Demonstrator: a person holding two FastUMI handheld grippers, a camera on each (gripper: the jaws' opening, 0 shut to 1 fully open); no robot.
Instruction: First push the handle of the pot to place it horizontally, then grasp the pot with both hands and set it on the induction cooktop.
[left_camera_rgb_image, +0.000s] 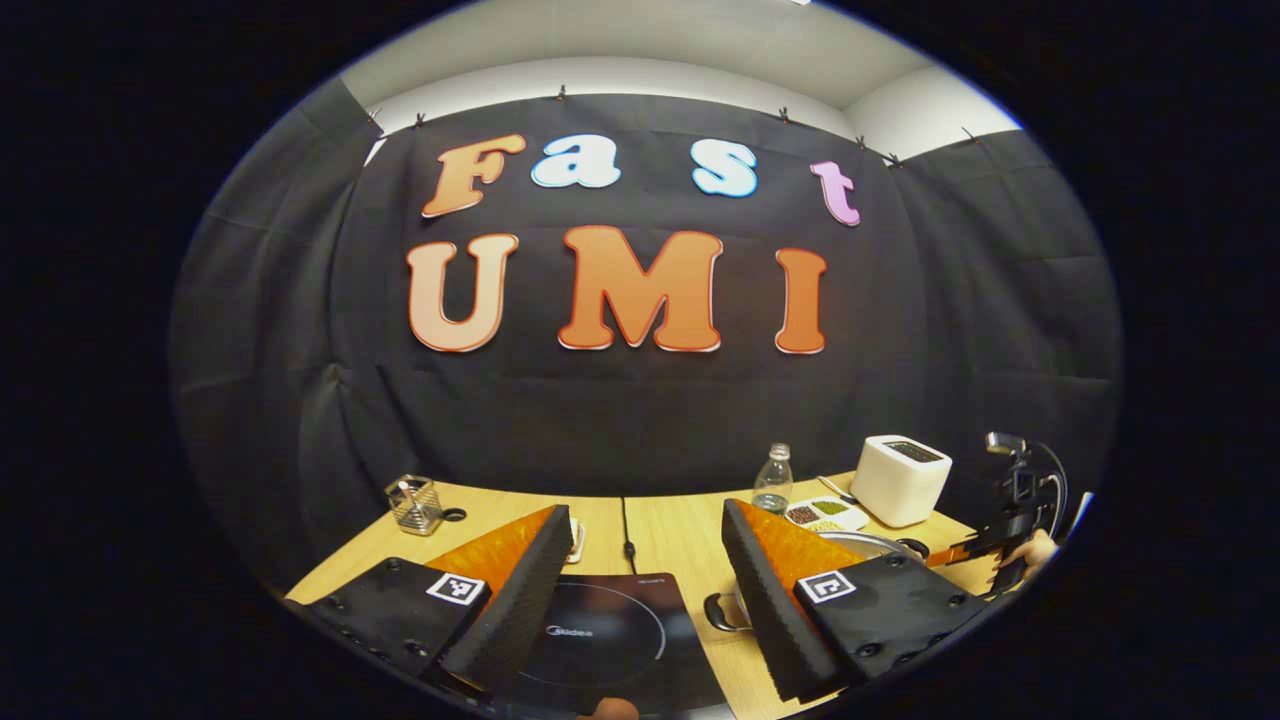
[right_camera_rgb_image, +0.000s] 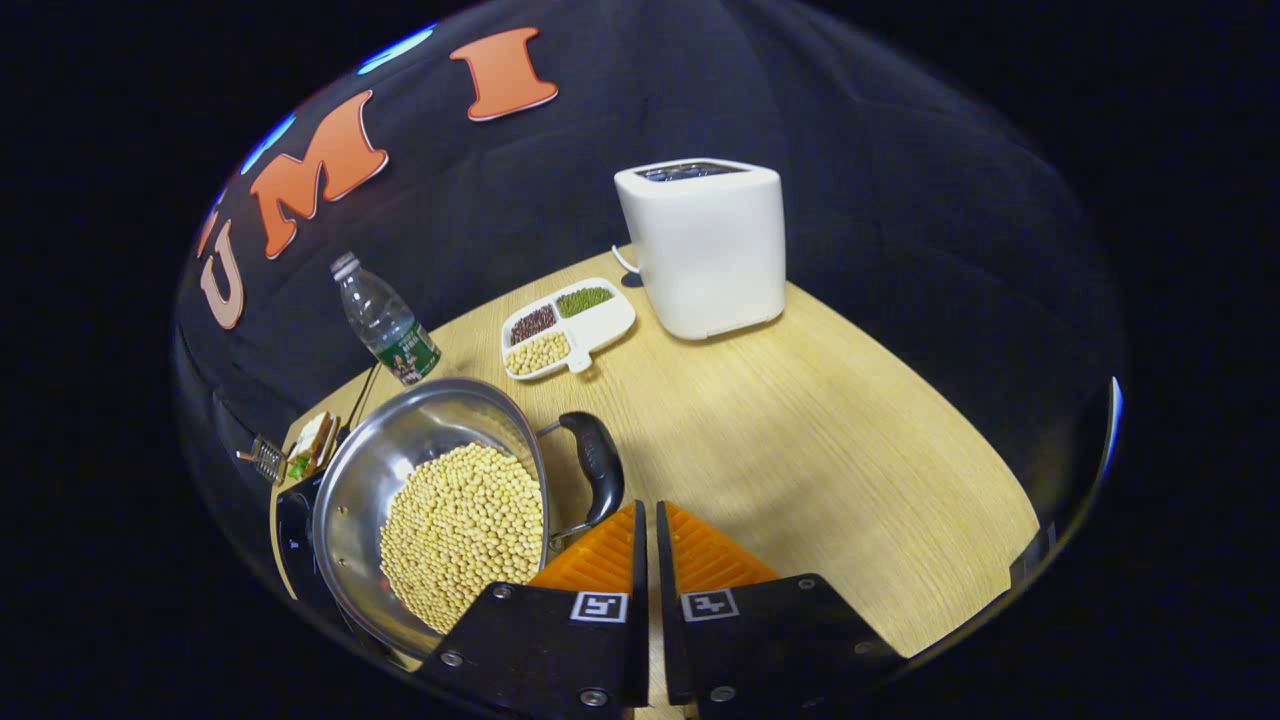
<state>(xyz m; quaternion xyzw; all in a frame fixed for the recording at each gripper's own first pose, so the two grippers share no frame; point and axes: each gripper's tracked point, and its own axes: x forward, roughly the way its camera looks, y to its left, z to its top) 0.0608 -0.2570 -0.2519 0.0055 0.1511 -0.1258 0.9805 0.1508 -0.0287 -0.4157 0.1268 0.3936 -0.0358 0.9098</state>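
I am holding my left gripper wide apart and empty above the cooktop. My right gripper, nearly closed, holding nothing, is sitting just beside the handle of the pot, which is resting beside the cooktop.

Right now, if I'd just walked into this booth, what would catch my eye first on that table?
Probably the steel pot heaped with pale beans, at the table's near left in the right gripper view, its dark handle just ahead of the right gripper, whose fingers are nearly together. Behind it stand a white toaster and a divided dish. In the left gripper view, the black induction cooktop lies between open fingers.
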